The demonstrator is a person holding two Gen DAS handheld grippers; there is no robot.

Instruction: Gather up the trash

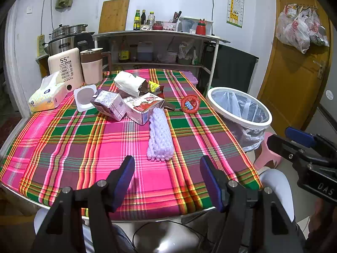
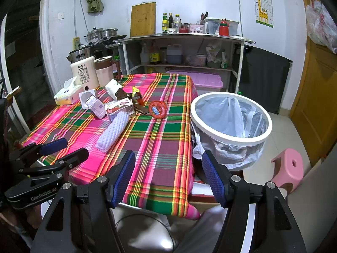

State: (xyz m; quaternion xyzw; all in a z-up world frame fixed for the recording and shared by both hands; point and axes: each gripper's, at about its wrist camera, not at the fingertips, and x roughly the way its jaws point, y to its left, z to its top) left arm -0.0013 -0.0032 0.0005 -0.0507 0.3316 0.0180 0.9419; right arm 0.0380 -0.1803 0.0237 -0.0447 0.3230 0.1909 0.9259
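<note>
Covering the table [image 1: 63, 147], a pink plaid cloth carries cartons [image 1: 139, 107], foam netting [image 1: 160, 137] and a red lid [image 1: 190, 103]; the lined bin [image 2: 230, 116] stands beside it. Both tongs, left [image 1: 167, 168] and right [image 2: 168, 164], hang spread, empty.

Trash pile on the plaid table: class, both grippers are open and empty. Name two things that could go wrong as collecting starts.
1. The cartons lean on each other, so pulling one may topple or scatter the rest.
2. The lined bin stands beside the table's edge, so a piece released too early could fall to the floor.
</note>
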